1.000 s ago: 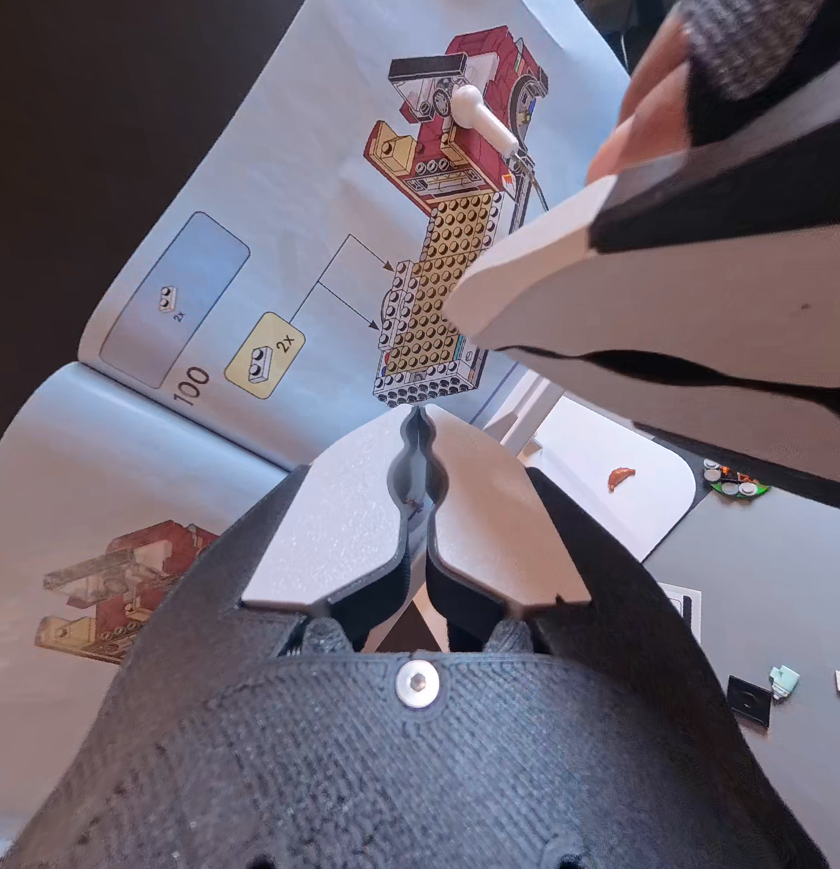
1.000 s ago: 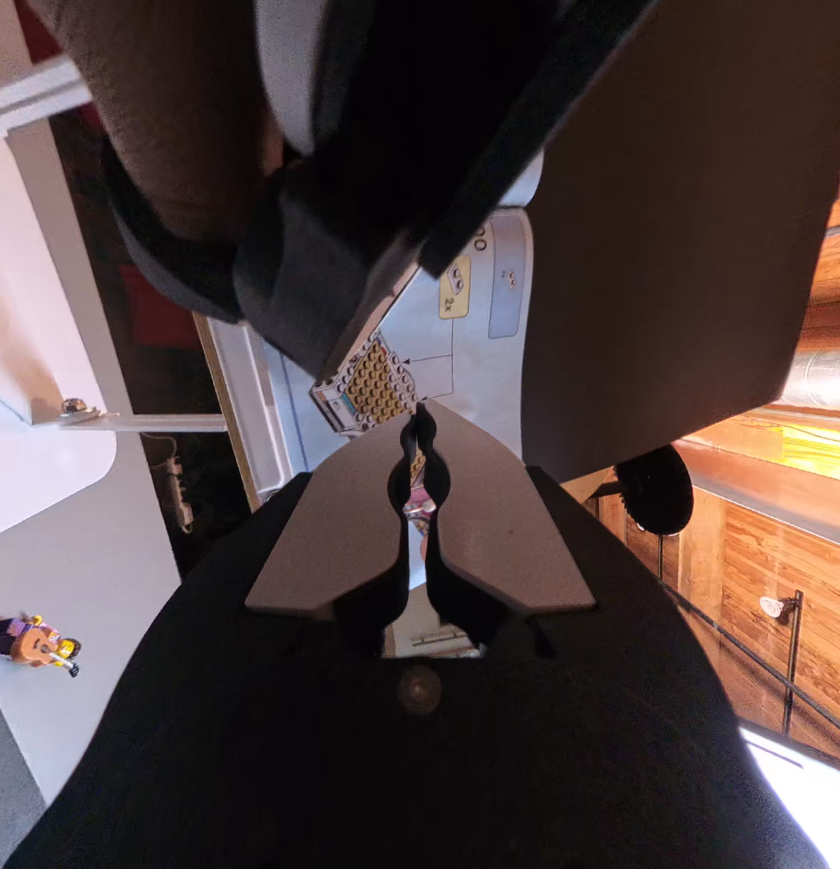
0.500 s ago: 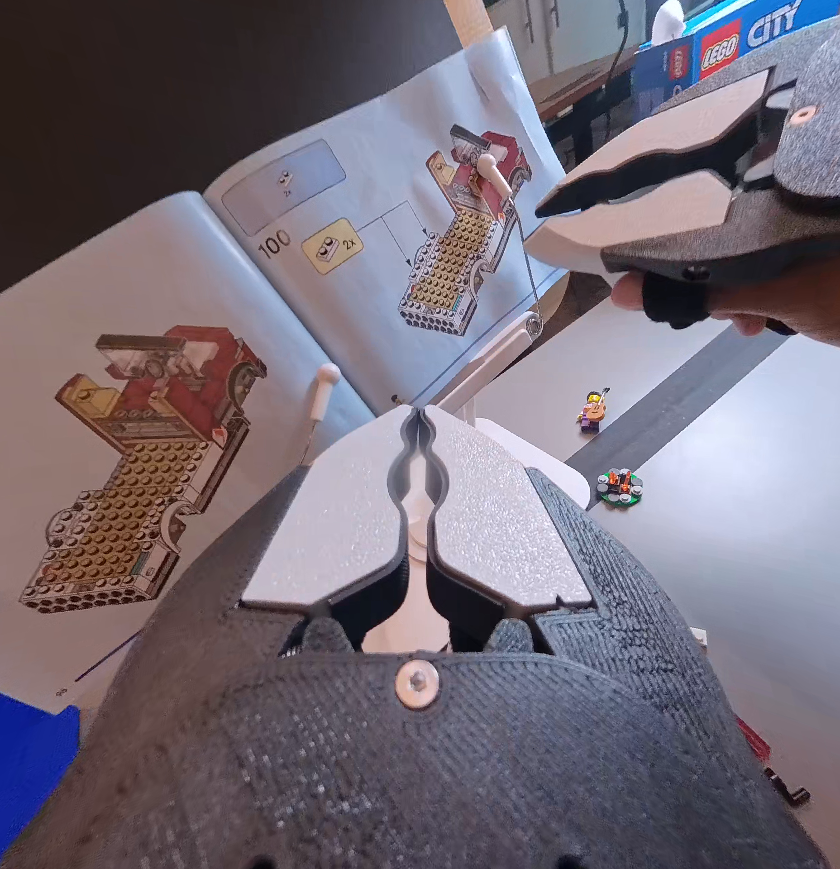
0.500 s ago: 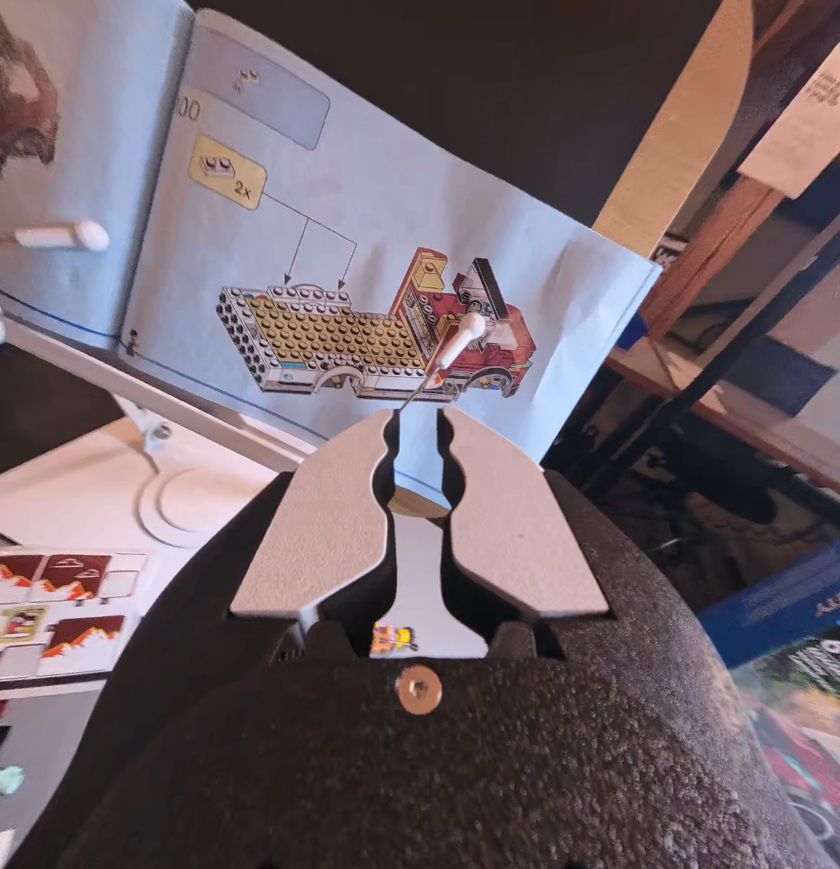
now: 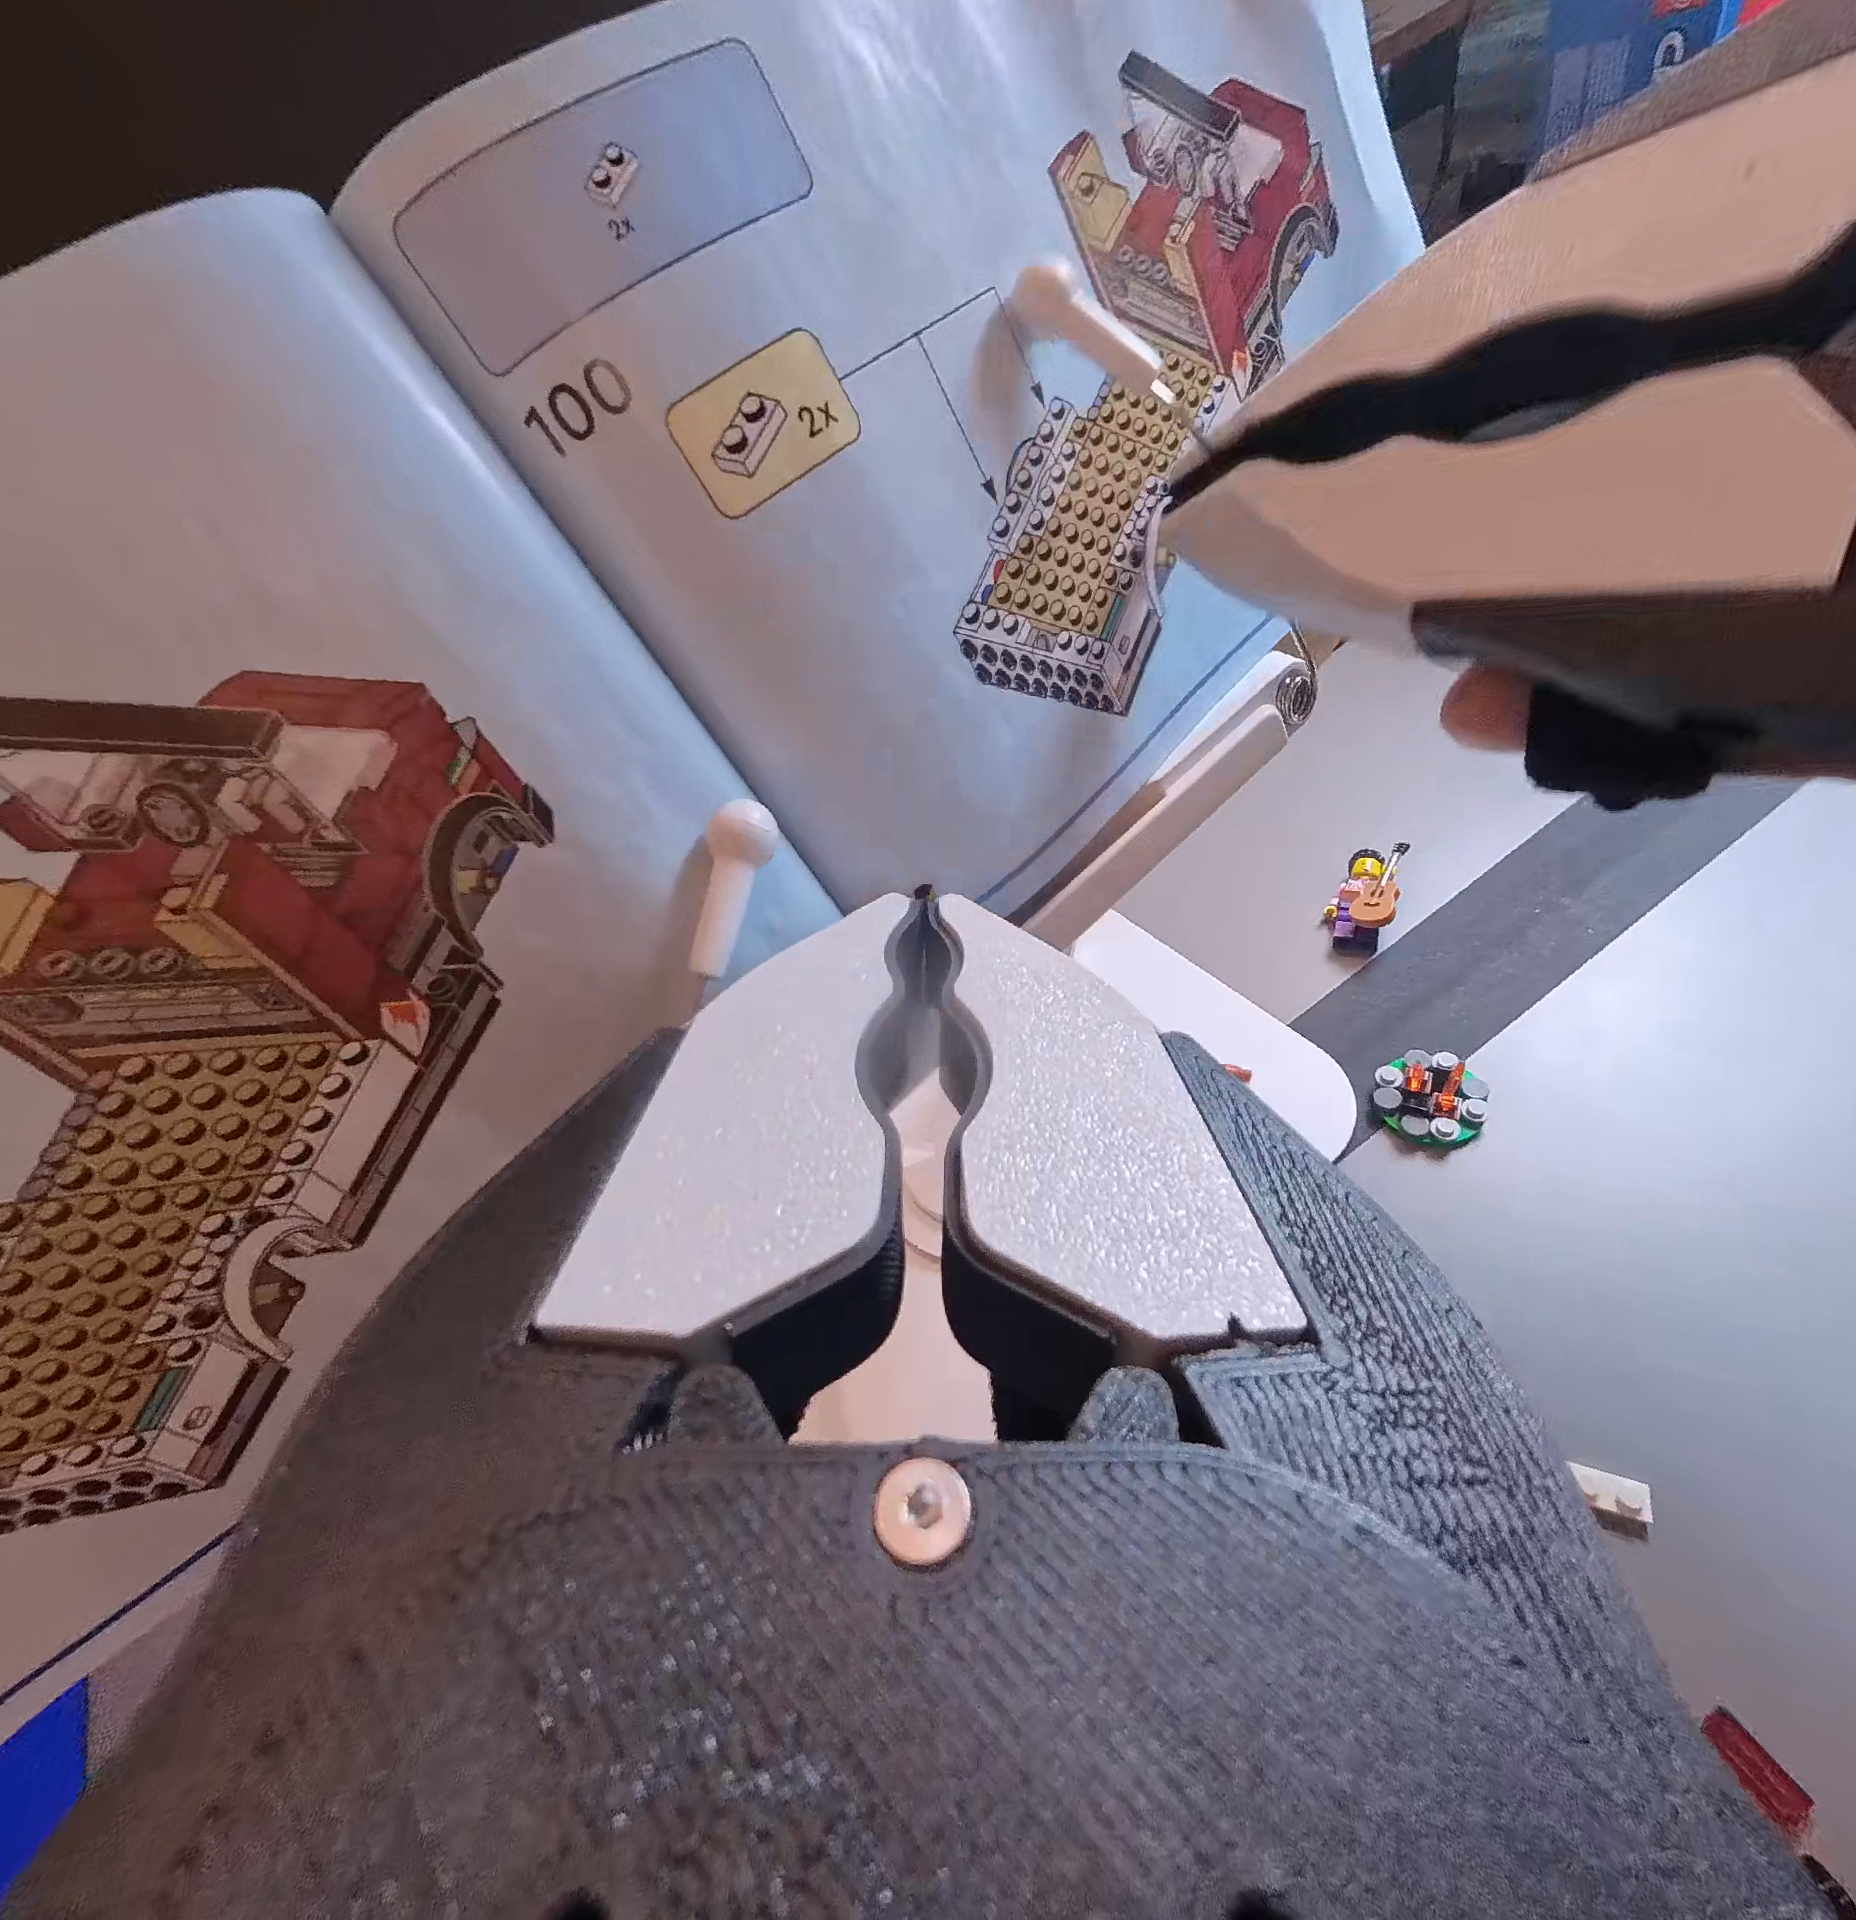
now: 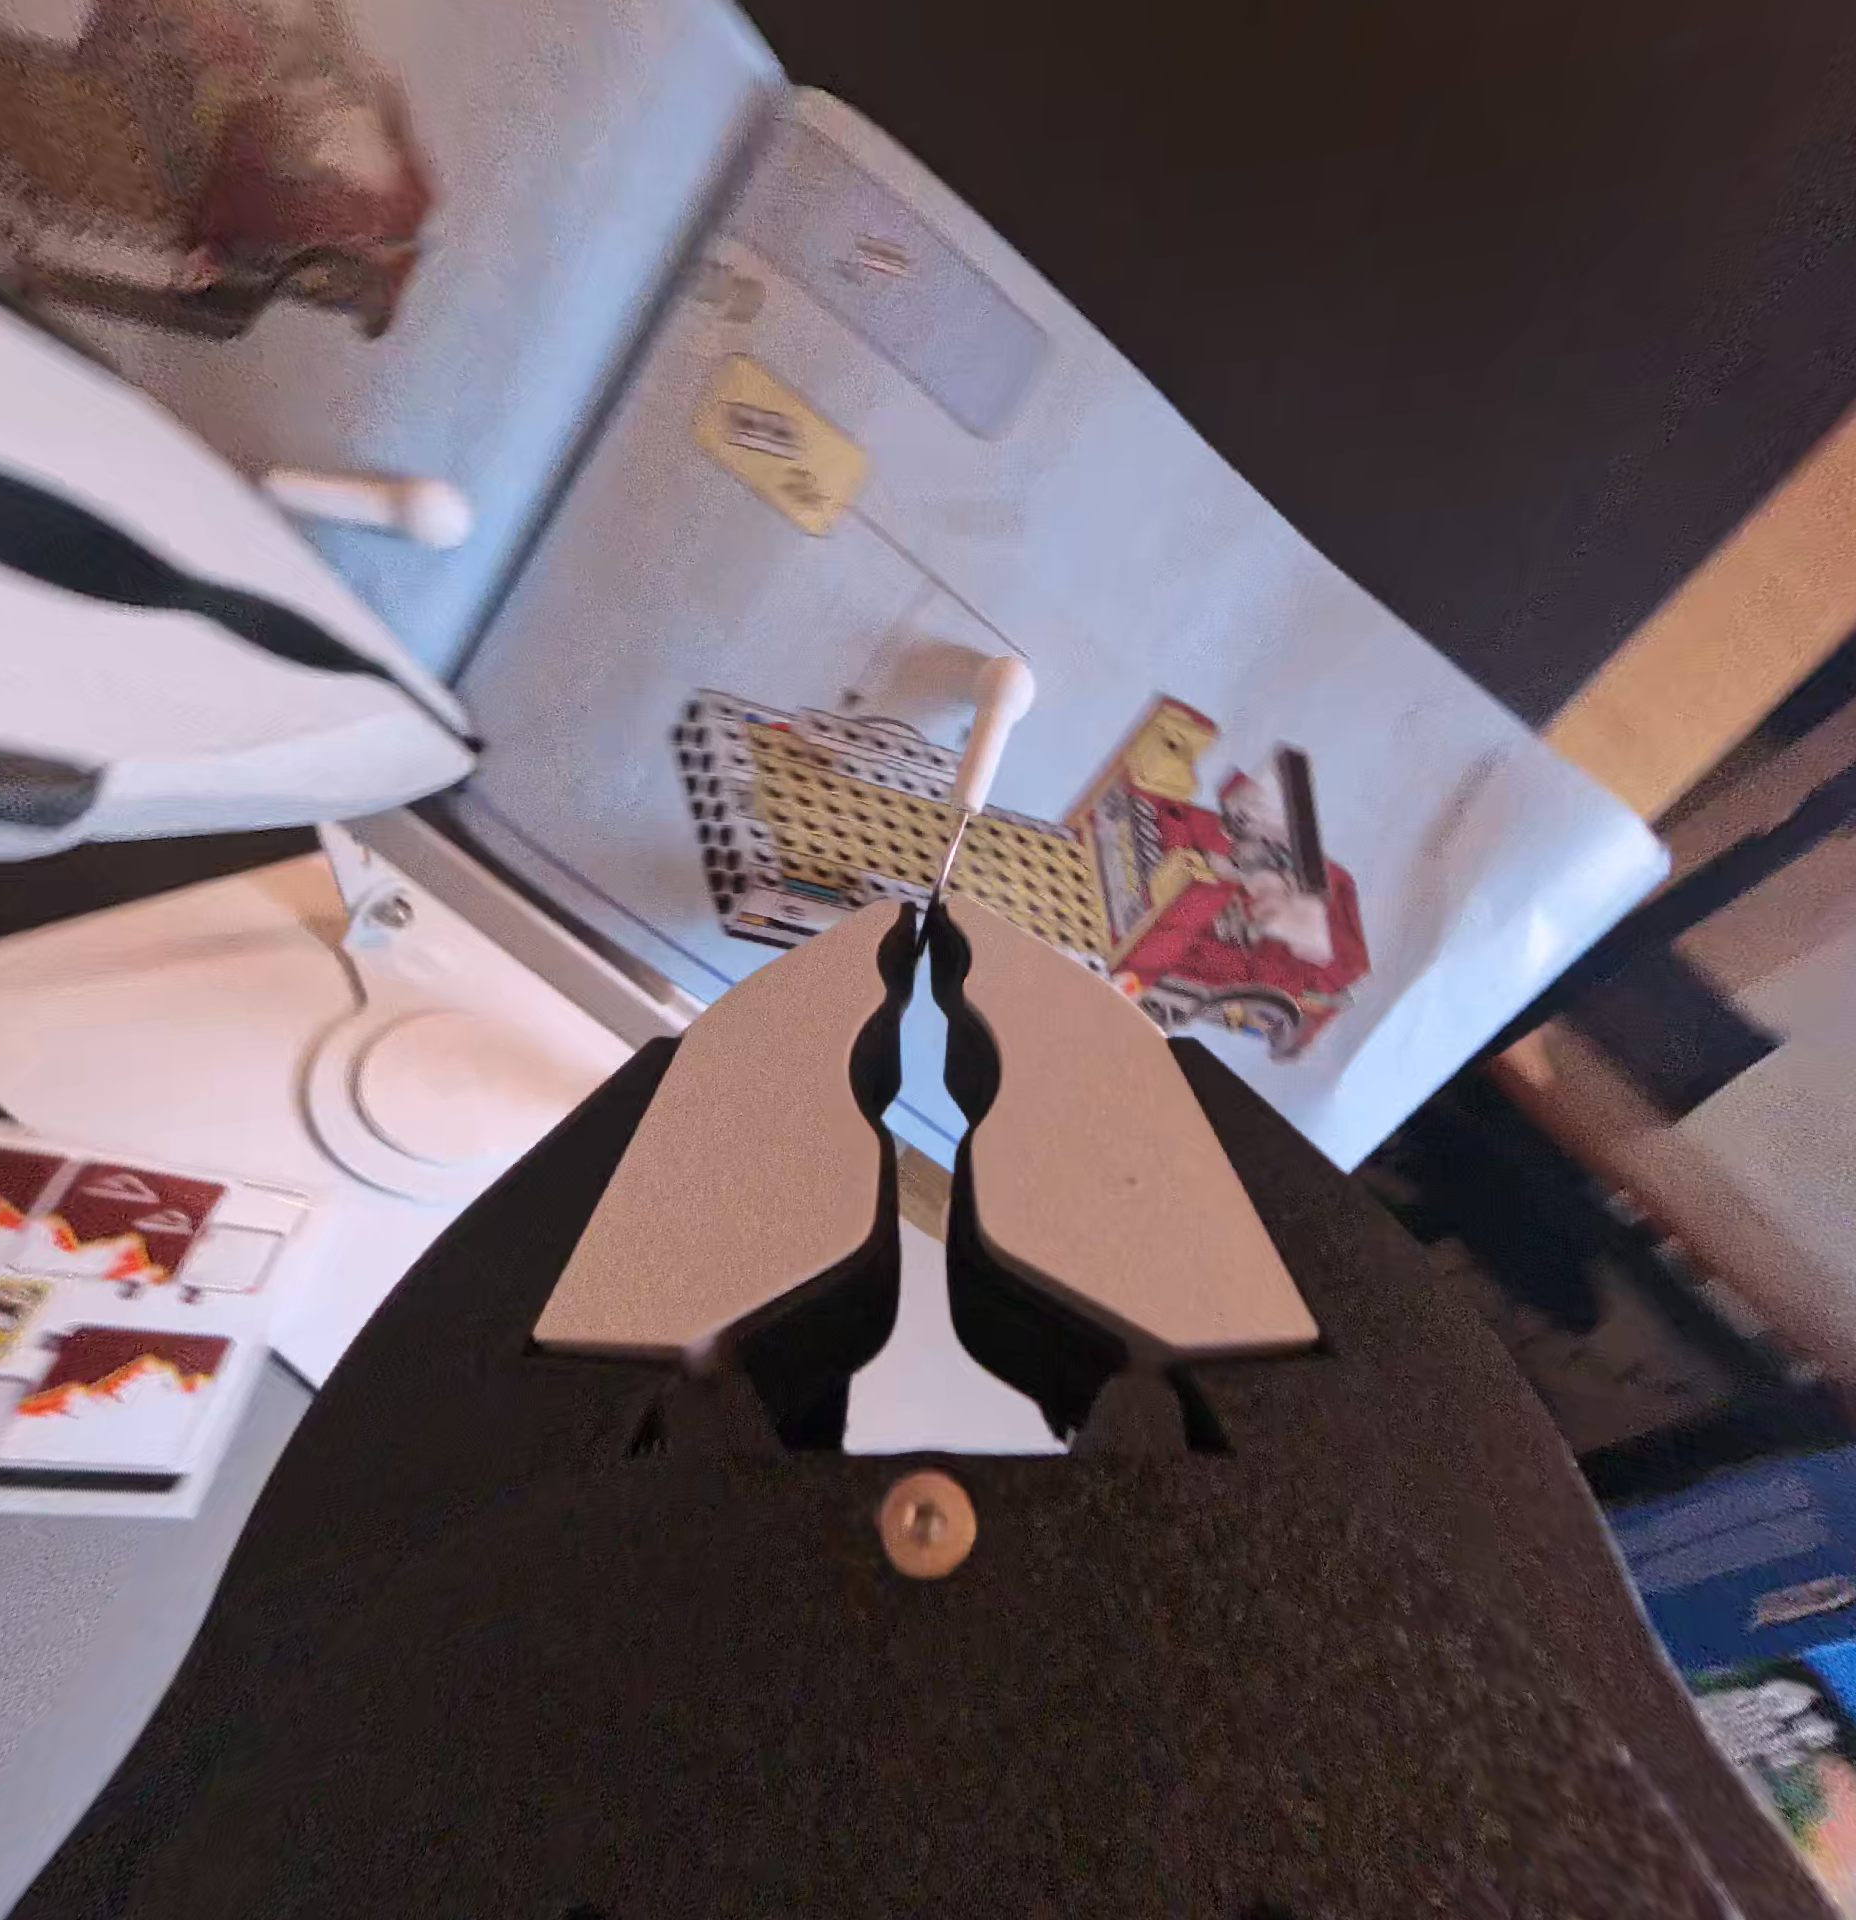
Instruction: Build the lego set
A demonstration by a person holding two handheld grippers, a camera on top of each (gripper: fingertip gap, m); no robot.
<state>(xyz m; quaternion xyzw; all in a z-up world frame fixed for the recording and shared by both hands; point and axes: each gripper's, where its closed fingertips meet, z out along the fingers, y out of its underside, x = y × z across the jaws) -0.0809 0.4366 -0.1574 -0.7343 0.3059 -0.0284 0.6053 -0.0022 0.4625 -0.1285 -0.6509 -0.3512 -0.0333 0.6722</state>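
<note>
The open instruction booklet stands on a white book stand; it also shows in the right wrist view. Two white-tipped wire page holders lie over its pages, one on the left and one on the right. My left gripper is shut and holds nothing, just in front of the booklet's lower edge. My right gripper is closed on the thin wire of the right page holder. It shows at the upper right of the left wrist view, held by a hand.
On the grey table to the right stand a minifigure with a guitar and a round green campfire piece. A small white plate and a red piece lie nearer. A sticker sheet lies left of the stand. Set boxes are at the right. Left tips to right tips: about 9 cm.
My right gripper, open half a second ago, has moved in to the right page holder and closed on its wire. My left gripper has stayed shut and moved closer to the booklet.
</note>
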